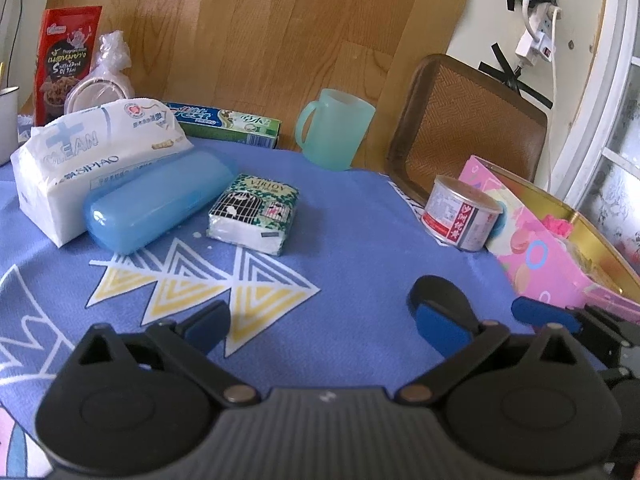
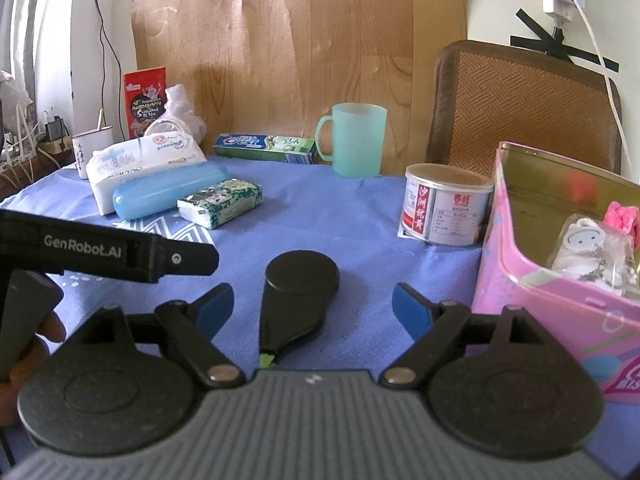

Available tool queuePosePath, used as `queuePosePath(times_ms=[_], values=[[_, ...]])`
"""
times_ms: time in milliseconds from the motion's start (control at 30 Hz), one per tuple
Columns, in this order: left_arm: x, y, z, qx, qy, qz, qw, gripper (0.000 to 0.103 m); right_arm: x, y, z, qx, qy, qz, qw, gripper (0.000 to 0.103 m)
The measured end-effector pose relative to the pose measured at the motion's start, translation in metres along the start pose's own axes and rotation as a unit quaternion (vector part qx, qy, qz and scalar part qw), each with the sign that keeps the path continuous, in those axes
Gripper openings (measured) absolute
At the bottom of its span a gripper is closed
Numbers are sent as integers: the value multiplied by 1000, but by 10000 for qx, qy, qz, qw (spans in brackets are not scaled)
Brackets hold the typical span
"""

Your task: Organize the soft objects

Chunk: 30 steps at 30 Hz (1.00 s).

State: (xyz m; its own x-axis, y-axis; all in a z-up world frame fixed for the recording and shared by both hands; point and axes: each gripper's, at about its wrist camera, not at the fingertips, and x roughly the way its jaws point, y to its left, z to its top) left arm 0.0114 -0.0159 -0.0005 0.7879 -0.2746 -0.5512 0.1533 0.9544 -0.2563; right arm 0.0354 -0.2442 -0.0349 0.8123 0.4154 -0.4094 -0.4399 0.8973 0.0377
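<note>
Right claw [image 2: 313, 306] open, black flat pouch [image 2: 298, 300] between

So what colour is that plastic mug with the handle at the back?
The plastic mug is pale mint green, clearest in the right wrist view.

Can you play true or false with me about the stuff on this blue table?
1. The green mug is lying on its side. False: it stands upright, beside the toothpaste box.
2. The blue case leans against the big white tissue pack. True.
3. The right gripper squeezes the small black object. False: its jaws stand open, and the black object lies on the cloth between them, untouched.
4. The tin can stands right next to the pink box. True.
5. The small green tissue pack is inside the pink box. False: it lies on the blue tablecloth, by the blue case.
</note>
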Motion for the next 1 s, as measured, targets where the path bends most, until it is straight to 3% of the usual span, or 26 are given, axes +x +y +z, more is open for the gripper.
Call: queuePosePath(times_ms=[200, 1000], values=[[1, -4, -1, 119, 25, 123, 9998, 103, 0, 0, 0, -2, 8, -5, 10000, 88], [-2, -2, -1, 58, 14, 37, 10000, 103, 1, -1, 0, 10, 9, 4, 10000, 88]])
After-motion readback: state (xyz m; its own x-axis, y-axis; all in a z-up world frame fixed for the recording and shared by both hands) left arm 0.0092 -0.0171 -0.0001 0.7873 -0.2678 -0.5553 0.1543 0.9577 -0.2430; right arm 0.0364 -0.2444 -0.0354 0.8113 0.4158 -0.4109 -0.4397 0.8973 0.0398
